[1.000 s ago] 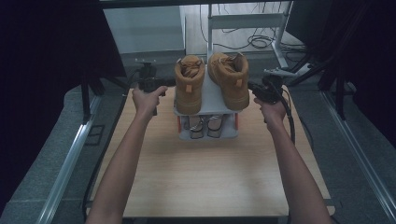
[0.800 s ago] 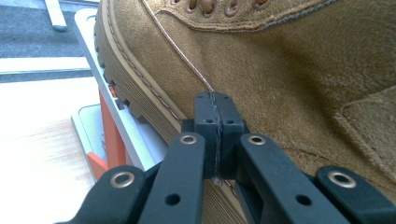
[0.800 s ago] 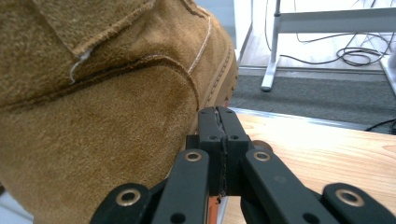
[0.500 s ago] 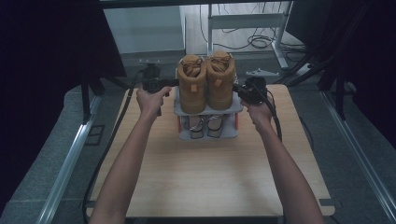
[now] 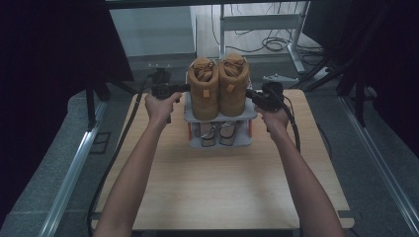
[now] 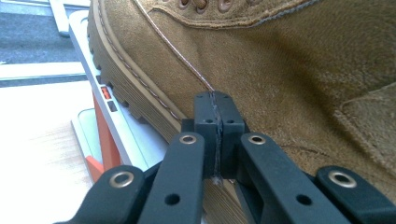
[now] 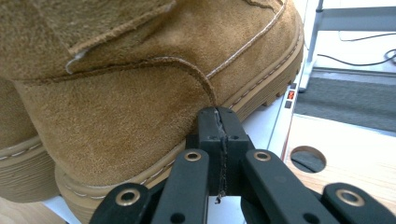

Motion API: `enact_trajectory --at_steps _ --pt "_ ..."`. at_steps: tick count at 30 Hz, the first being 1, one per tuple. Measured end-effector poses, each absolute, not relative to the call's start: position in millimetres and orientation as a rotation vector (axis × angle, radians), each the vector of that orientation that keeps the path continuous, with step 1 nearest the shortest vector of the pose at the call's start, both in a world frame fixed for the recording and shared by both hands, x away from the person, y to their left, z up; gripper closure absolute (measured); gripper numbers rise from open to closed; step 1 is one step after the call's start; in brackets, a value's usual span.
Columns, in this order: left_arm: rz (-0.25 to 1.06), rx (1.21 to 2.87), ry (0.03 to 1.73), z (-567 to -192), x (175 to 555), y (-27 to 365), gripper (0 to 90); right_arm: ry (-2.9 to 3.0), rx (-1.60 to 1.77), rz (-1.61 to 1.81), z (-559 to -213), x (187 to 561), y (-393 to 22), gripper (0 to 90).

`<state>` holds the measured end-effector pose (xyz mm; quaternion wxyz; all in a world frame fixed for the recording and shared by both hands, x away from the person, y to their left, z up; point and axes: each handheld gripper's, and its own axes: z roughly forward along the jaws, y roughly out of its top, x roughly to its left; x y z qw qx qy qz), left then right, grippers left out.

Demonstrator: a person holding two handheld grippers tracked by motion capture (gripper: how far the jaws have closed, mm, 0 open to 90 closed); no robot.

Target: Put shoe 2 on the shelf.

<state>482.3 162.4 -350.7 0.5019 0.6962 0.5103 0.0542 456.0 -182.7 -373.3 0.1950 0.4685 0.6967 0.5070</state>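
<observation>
Wooden surface (image 5: 217,182) carries a two-tier shoe rack (image 5: 220,117); two tan suede boots (image 5: 217,89) stand atop it. Left gripper (image 6: 215,135) and right gripper (image 7: 219,140), fingers clenched empty, press each boot's outer flank. Boots look heavy, soft-sided; firm heels suit holding.

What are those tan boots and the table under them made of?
The boots look like suede or nubuck: matte, fuzzy nap, pale stitching, with ridged rubbery-looking soles. The table seems light wood or wood-look laminate, going by its pale grain; I cannot tell which.
</observation>
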Motion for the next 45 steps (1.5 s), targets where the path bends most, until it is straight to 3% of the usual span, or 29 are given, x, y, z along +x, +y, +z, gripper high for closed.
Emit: enact_trajectory --at_steps 17,25,33,45 --pt "0.223 1.629 1.195 -345.6 451.5 196.1 83.6 1.887 1.289 1.558 -364.9 431.8 -212.0 81.5" --pt "0.238 1.623 1.106 -351.8 415.5 206.2 77.7 1.904 1.229 1.685 -361.9 407.0 -214.0 64.2" --pt "0.239 1.603 1.082 -368.7 387.9 215.6 66.0 1.929 1.17 1.684 -371.0 379.2 -211.7 53.8" --pt "0.25 1.635 1.051 -411.1 346.8 216.1 56.7 1.921 1.138 1.724 -403.8 338.2 -221.3 50.9"
